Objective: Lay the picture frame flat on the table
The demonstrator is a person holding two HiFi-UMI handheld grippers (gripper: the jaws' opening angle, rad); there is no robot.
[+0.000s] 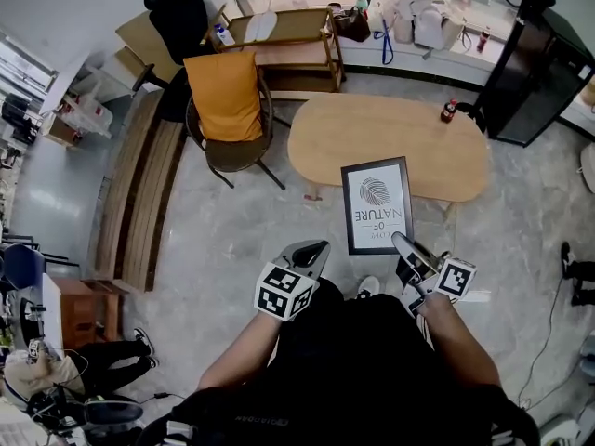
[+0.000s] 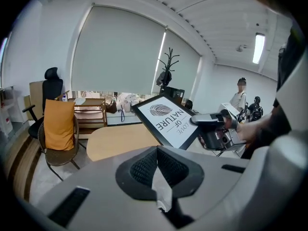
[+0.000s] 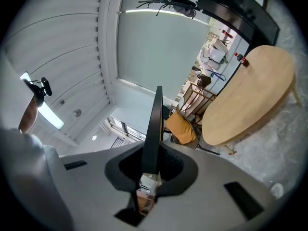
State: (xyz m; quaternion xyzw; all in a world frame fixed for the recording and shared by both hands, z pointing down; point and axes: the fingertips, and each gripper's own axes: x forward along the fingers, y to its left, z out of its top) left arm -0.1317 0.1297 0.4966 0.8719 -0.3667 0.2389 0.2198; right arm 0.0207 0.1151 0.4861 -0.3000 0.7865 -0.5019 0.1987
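Observation:
The black picture frame [image 1: 376,204] with a white print reading "LOVE OF NATURE" hangs in the air, tilted, over the near edge of the oval wooden table [image 1: 372,133]. My right gripper [image 1: 402,242] is shut on the frame's lower right corner. In the right gripper view the frame [image 3: 153,129] runs edge-on up from between the jaws of the right gripper [image 3: 150,170]. My left gripper [image 1: 311,249] is shut with nothing in it, a little left of the frame and apart from it. The left gripper view shows the frame [image 2: 168,121] and the right gripper [image 2: 202,119] holding it.
A small red bottle [image 1: 449,111] stands at the table's far right end. A chair with an orange cushion [image 1: 228,100] sits left of the table, a wooden shelf [image 1: 288,40] behind it, a black cabinet [image 1: 535,72] at right. A person [image 2: 239,95] stands in the background.

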